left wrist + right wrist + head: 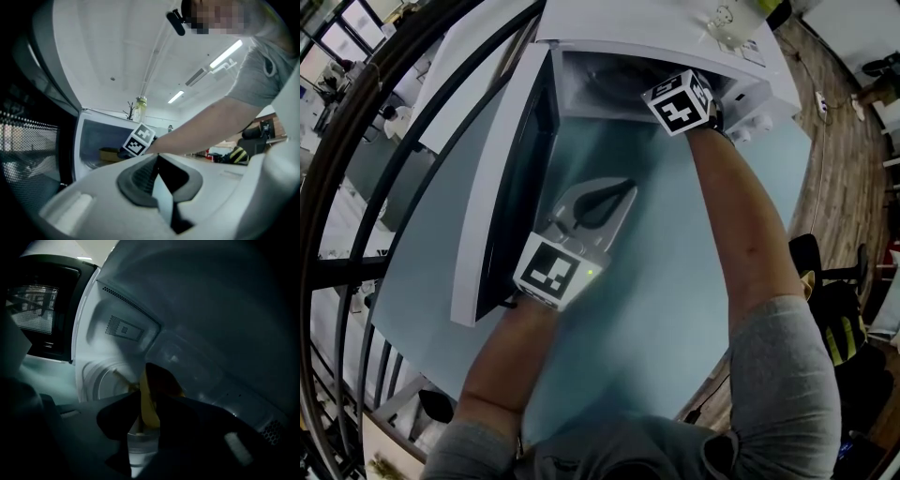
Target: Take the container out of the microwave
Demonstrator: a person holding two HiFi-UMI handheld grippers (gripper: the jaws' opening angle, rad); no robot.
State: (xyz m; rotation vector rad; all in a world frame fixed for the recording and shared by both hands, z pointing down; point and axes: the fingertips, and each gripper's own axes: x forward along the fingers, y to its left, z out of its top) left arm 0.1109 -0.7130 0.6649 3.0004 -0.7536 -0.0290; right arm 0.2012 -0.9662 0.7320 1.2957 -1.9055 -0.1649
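The white microwave [675,42] stands at the table's far edge with its door [502,187] swung wide to the left. Inside, a yellowish-brown container [108,153] sits on the turntable. My right gripper [146,416] reaches into the cavity. Its jaws stand a little apart, with the container's yellow wall [149,401] between them. In the head view only its marker cube [680,101] shows at the cavity's mouth. My left gripper [623,190] lies level over the teal table [666,281], just in front of the door. Its fingertips meet and hold nothing.
A clear glass vase [727,23] stands on top of the microwave. The open door blocks the table's left side. A dark curved railing [356,187] runs along the left. Wooden floor and a chair [834,319] lie to the right.
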